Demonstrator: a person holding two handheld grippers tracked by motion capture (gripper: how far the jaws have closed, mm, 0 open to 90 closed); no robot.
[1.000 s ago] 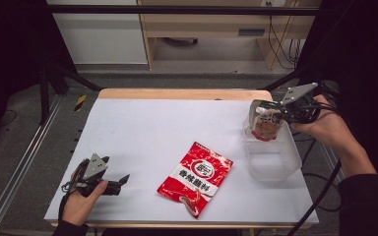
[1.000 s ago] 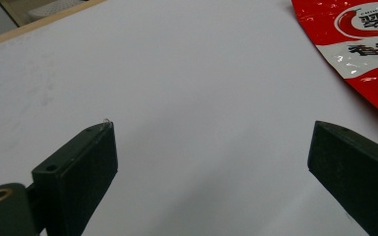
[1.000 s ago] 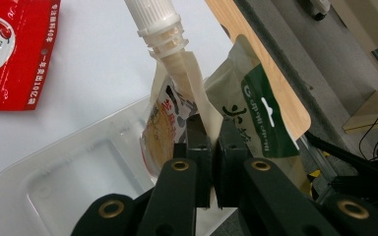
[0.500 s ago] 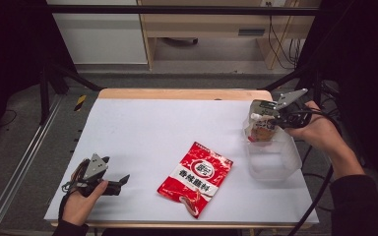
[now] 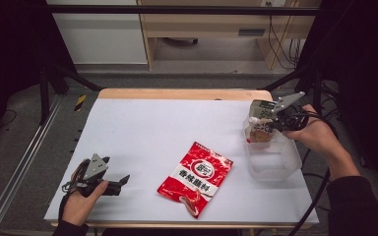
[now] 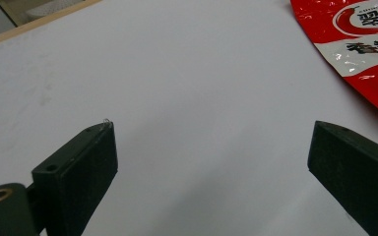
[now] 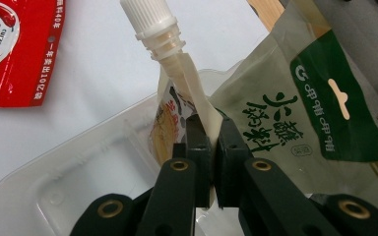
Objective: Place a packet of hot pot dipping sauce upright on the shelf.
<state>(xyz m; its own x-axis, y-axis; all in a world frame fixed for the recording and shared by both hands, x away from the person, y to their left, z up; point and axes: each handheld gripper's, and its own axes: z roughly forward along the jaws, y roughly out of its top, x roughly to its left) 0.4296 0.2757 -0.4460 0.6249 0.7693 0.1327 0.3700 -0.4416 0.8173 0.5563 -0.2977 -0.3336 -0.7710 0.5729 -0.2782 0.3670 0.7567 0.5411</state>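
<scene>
My right gripper (image 5: 267, 125) is shut on the side seam of a spouted pouch (image 5: 257, 133) with a white cap (image 7: 150, 22), holding it over the far end of a clear plastic container (image 5: 275, 160). The jaws (image 7: 209, 135) pinch the cream seam. A clear packet with a green label (image 7: 305, 113) leans right beside the pouch; I cannot tell whether it is gripped too. A red snack bag (image 5: 195, 177) lies flat at the table's middle front. My left gripper (image 5: 122, 180) rests open at the front left, and its own view shows bare white table between its fingertips (image 6: 211, 132).
White sheet covers the table (image 5: 167, 128), with a wooden edge at the back. The red bag's corner (image 6: 364, 44) lies ahead and right of the left gripper. Dark frame posts stand at both sides.
My right gripper has come down a little with the pouch, closer to the clear container. The left gripper and the red bag have stayed where they were.
</scene>
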